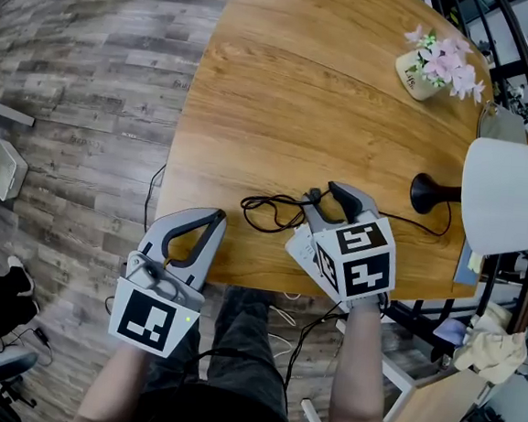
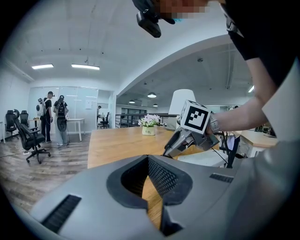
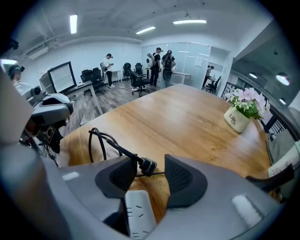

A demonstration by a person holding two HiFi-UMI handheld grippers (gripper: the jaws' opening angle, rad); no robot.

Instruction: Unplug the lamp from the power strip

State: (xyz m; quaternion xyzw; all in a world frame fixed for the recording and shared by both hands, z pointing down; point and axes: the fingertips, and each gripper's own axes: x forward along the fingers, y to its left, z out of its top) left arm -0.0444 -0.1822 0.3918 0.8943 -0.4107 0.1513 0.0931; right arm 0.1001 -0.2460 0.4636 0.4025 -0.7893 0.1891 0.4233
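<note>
Wooden table point(image 1: 302, 89); right tongs point(image 3: 152, 176) spread around plug point(image 3: 146, 166), seemingly not touching.

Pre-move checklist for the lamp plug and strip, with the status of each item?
1. Right gripper jaws apart: ok.
2. Plug between the jaws, pads off it: ok.
3. Plug out of the power strip: cannot tell; it seems to lie just past the strip's end.
4. Left gripper shut, empty, clear of the cable: ok.
5. Lamp upright on the table: ok.
</note>
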